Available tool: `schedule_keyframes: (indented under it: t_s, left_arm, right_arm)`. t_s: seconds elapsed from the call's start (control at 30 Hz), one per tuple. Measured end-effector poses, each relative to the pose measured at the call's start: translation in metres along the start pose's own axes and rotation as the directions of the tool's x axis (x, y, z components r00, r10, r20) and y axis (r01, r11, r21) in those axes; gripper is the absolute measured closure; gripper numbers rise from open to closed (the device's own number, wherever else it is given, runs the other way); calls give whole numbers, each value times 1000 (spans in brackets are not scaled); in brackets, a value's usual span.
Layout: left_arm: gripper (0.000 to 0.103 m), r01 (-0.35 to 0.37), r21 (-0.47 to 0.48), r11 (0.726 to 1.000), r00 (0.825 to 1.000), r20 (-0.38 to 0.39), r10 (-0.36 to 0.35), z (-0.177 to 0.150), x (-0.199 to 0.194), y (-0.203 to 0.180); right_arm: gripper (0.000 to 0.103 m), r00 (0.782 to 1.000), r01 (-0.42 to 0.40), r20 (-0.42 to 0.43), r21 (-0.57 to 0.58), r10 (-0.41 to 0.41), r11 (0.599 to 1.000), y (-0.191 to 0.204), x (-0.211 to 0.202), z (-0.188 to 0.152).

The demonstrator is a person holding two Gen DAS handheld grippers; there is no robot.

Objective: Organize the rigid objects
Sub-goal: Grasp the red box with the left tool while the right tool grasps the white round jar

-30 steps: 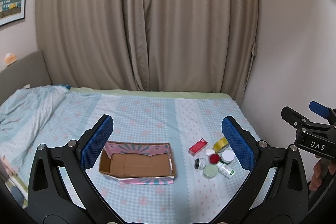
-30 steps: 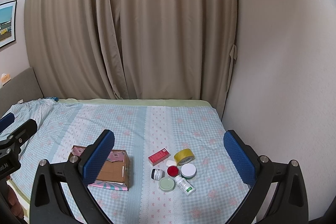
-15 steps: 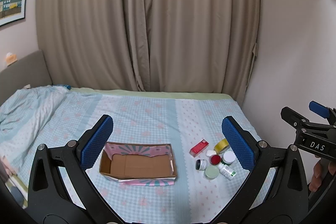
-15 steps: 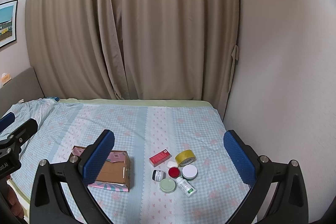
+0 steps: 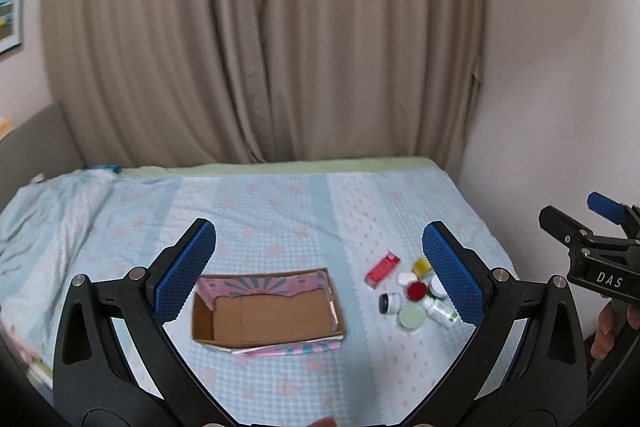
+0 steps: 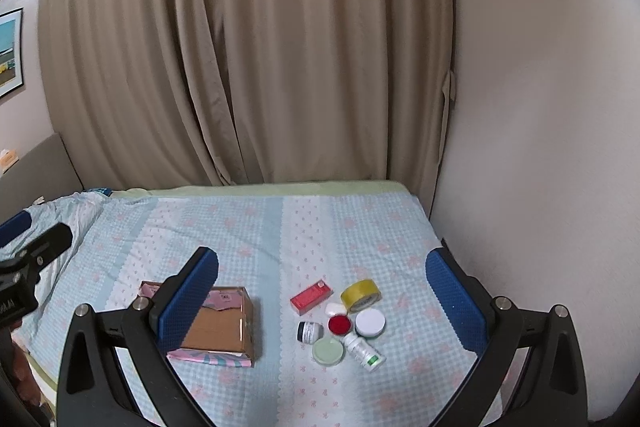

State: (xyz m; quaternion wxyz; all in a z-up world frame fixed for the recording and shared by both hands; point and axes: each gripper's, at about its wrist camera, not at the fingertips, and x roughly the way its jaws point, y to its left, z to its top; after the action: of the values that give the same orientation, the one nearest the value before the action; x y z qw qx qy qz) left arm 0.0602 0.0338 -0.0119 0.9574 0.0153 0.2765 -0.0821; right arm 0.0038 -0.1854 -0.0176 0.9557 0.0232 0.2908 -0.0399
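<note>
Both tools hung above the bed (image 6: 248, 227), well short of everything. Left tool (image 5: 318, 267) spread wide, nothing in it; right tool (image 6: 322, 291) likewise released and empty.

Cardboard box (image 5: 266, 311) lay open and empty on the bedspread. Right of it, apart, a tight cluster: red carton (image 6: 311, 297), yellow tape roll (image 6: 360, 295), white-lidded jar (image 6: 371, 323), red cap (image 6: 340, 325), dark-capped jar (image 6: 309, 331), green lid (image 6: 328, 351), white bottle (image 6: 364, 346) lying on its side.

All looked light and stiff. Smooth plastic lids likely slippery (the bottle may roll). Best hold probably across the carton's narrow sides, across each jar's wall, and mid-body on the bottle. Soft bedding would give underfoot.
</note>
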Motion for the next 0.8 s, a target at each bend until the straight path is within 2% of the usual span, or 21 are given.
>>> schedule_keyframes:
  t_s: [0.13, 0.27, 0.4, 0.5, 0.57, 0.8]
  left_arm:
    - [1, 95, 49, 994, 993, -79, -91, -2, 51, 1]
    - [1, 182, 98, 978, 971, -172, -163, -8, 111, -11]
    - [1, 247, 112, 963, 941, -265, -211, -14, 174, -28]
    - [1, 288, 120, 950, 916, -326, -236, -22, 224, -46]
    - [1, 314, 139, 939, 892, -381, -242, -31, 261, -60]
    - [1, 409, 209, 888, 797, -556, -236, -74, 381, -113]
  right_arm:
    - [0, 997, 45, -72, 51, -41, 998, -5, 24, -20]
    - [0, 984, 101, -159, 116, -82, 988, -20, 53, -36]
    - [0, 966, 150, -232, 163, -109, 975, -39, 85, -55]
    - [0, 952, 190, -273, 179, -137, 965, -53, 111, -67]
    - [0, 941, 216, -302, 194, -151, 957, -63, 132, -75]
    - [0, 892, 298, -422, 284, -160, 911, -99, 220, -108]
